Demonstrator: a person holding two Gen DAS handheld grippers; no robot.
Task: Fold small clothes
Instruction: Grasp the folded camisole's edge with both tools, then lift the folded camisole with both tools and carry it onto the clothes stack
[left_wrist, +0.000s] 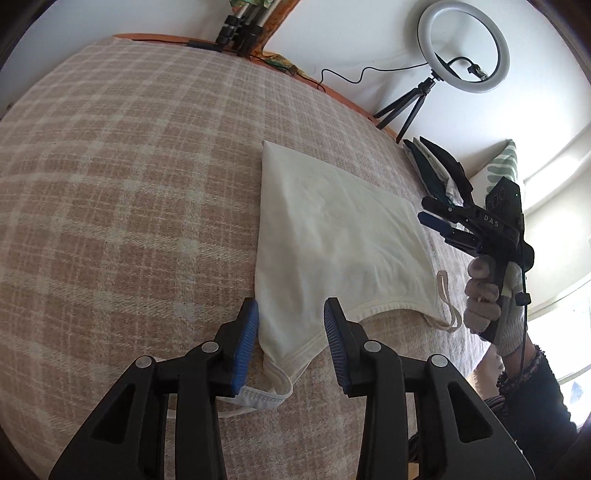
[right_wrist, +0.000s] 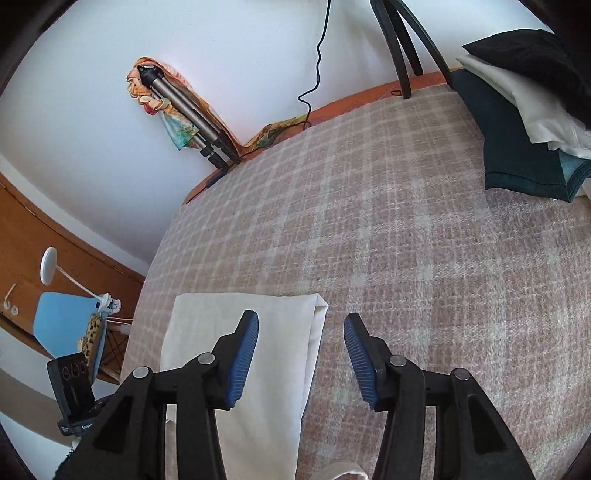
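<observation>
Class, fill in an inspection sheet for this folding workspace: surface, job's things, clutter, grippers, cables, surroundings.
Surface: plaid blanket spread flat.
Job's things: cream tank top lying folded in half, straps toward the camera; stack of folded clothes at the far edge.
Clutter: nothing seen on the blanket.
Grippers: left gripper open over the top's strap end, pads not pressing; right gripper open, nothing between its pads.
Cables: black cable running from the ring light along the wall.
Surroundings: white wall, folded tripod, patterned pillow.

A plaid blanket (left_wrist: 129, 177) covers the bed against white walls (right_wrist: 110, 110). A ring light (left_wrist: 463, 50) stands on its tripod; daylight enters a window (left_wrist: 569, 317).
</observation>
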